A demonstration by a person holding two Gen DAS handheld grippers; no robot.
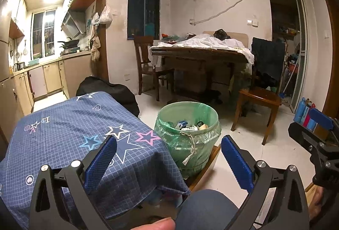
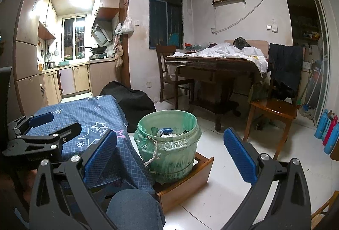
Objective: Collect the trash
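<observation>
A green bucket lined with a green plastic bag (image 1: pixel 188 134) stands on the floor beside a low table under a blue star-print cloth (image 1: pixel 74 134). It holds several pieces of trash (image 1: pixel 188 125). It also shows in the right wrist view (image 2: pixel 169 143), standing in a shallow wooden tray (image 2: pixel 186 183). My left gripper (image 1: pixel 169 151) is open and empty, held above the cloth's corner and short of the bucket. My right gripper (image 2: pixel 170 143) is open and empty, facing the bucket. The right gripper shows at the right edge of the left wrist view (image 1: pixel 313 130); the left gripper shows at the left of the right wrist view (image 2: pixel 42 130).
A black bag (image 2: pixel 131 100) lies behind the low table. A dining table (image 2: pixel 214 64) with white cloth and wooden chairs (image 2: pixel 273 111) stand at the back. Coloured bottles (image 2: pixel 328 132) line the right wall. The kitchen opens at the left. My knee (image 2: pixel 131 208) is below.
</observation>
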